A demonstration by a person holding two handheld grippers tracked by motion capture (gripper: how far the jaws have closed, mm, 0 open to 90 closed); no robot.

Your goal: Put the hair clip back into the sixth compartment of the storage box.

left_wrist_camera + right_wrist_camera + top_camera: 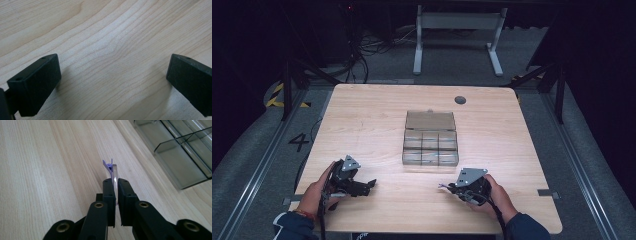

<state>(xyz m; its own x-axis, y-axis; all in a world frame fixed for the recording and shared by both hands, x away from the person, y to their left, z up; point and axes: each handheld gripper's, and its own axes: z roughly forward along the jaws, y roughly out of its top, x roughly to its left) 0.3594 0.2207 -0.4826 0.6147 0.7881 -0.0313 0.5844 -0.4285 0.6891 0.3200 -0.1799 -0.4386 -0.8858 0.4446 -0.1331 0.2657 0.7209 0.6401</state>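
My right gripper point(115, 182) is shut on a small, thin clear piece with a purple tip point(110, 165), which sticks out past the jaws just above the wood. In the high view that gripper point(449, 188) lies at the table's front right in a hand, with the purple tip point(442, 185) pointing left. A clear plastic compartment box point(430, 149) stands in the middle of the table with its lid point(430, 120) open flat behind it; a corner of the box point(180, 157) lies ahead and to the right. My left gripper point(370, 184) rests at the front left, and its jaws point(113, 67) stand wide apart over bare wood.
The light wooden table point(362, 115) has a round grey cable port point(460, 100) near its far edge. Dark floor, cables and a white desk frame point(457, 35) lie beyond the table. The box's compartments look empty from here.
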